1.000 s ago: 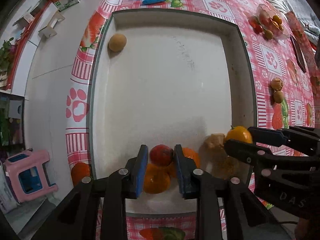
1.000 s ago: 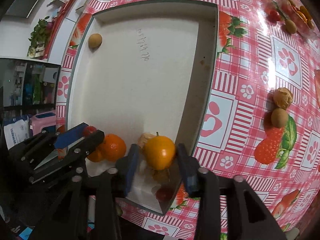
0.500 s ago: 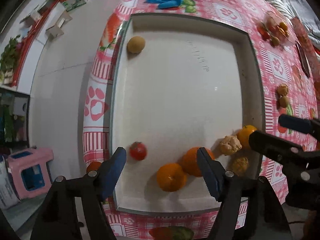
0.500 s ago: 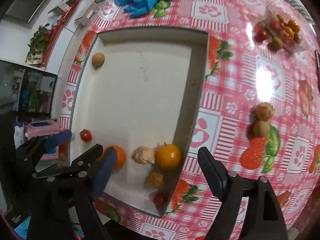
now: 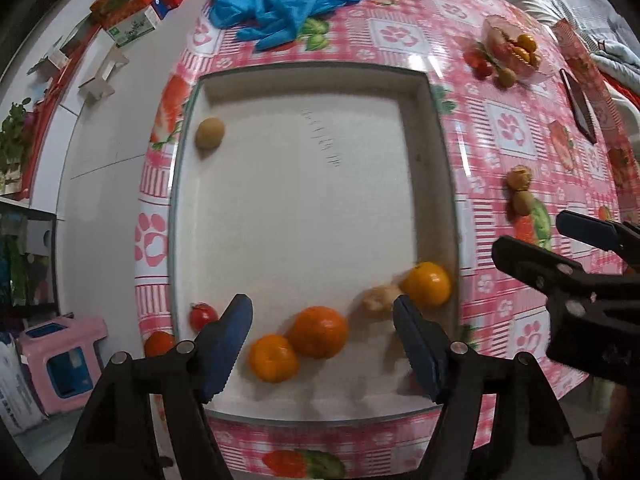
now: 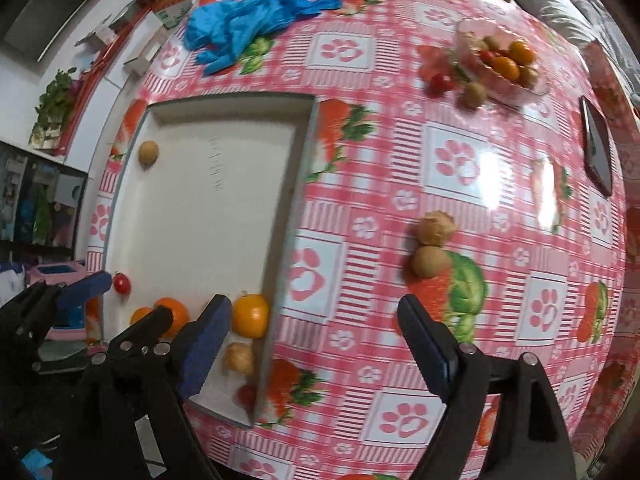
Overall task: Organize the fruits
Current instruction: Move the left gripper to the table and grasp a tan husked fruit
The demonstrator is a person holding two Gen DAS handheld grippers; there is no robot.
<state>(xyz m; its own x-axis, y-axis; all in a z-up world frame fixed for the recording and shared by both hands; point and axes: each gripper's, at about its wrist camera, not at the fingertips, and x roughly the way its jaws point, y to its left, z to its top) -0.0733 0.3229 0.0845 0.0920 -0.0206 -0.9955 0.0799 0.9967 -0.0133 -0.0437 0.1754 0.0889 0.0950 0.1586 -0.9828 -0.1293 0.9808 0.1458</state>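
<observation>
both claws hung released and empty above a pink checked tabletop (image 6: 460, 152); the left claw (image 5: 323, 344) spread over two oranges (image 5: 318, 332) near the front edge of a white tray (image 5: 312, 76); a cherry tomato (image 5: 203, 315) lay at its left; the right claw (image 6: 316, 340) straddled the tray's right wall, a yellow-orange fruit (image 6: 251, 315) just inside; two brown fruits (image 6: 434, 246) sat touching on the cloth.

Two wrist fisheyes, both looking steeply down at the table (image 5: 500, 128)

The left view sits over the near edge of the white tray (image 5: 440, 128), filling its frame with it. The right view hangs further right, over the pink cloth. Both share the tray (image 6: 304, 184), the blue gloves (image 5: 280, 4) (image 6: 248, 24), and each other's claw.
</observation>
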